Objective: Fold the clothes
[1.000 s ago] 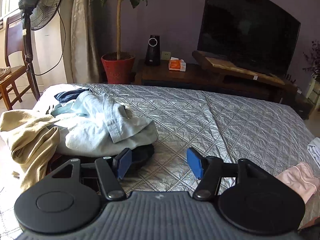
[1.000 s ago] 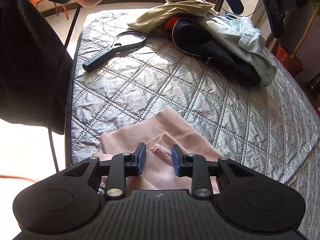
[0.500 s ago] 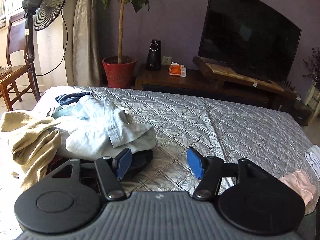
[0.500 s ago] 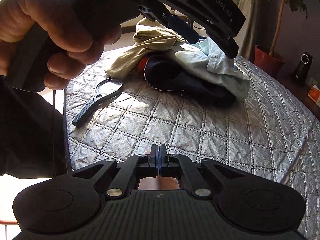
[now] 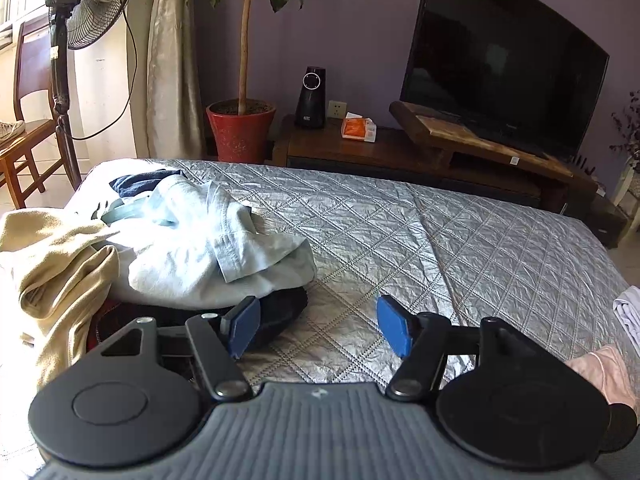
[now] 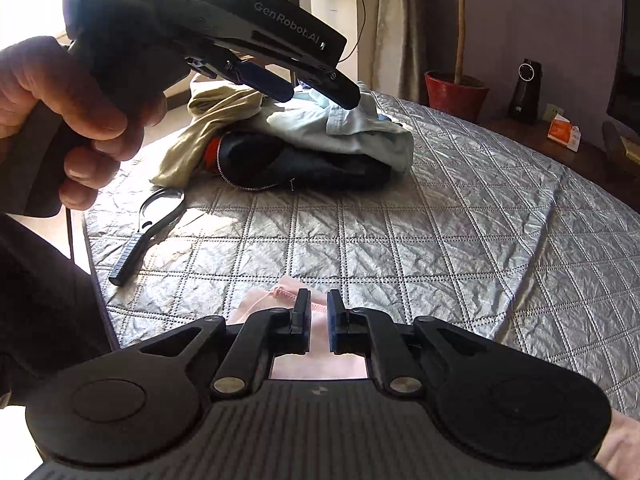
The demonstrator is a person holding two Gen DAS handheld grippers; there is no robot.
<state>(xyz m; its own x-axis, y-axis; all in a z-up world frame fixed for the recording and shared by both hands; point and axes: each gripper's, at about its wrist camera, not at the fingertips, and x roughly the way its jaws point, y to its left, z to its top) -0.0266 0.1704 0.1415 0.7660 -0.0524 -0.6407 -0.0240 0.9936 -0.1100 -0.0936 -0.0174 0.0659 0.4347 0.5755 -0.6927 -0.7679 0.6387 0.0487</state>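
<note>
A pile of clothes lies at the bed's left: a light blue shirt [image 5: 200, 256] on a black jacket [image 6: 304, 160], beside a beige garment [image 5: 52, 264]. My left gripper [image 5: 318, 326] is open and empty, held above the bed just right of the pile; it also shows in the right wrist view [image 6: 312, 88]. A pink garment [image 6: 316, 344] lies at the bed's near edge, also in the left wrist view [image 5: 604, 372]. My right gripper [image 6: 318, 316] sits over it with the jaws a narrow gap apart and nothing pinched.
The bed has a grey quilted cover [image 6: 400, 232]. A black-handled magnifying glass [image 6: 148, 228] lies near its left edge. White folded cloth [image 5: 630, 312] sits at the right edge. Beyond the bed stand a TV [image 5: 500, 64], wooden cabinet, potted plant [image 5: 240, 128], fan [image 5: 76, 20] and chair.
My right gripper shut half a second ago, then opened to a narrow gap over the pink garment. My left gripper rose slightly and stayed open.
</note>
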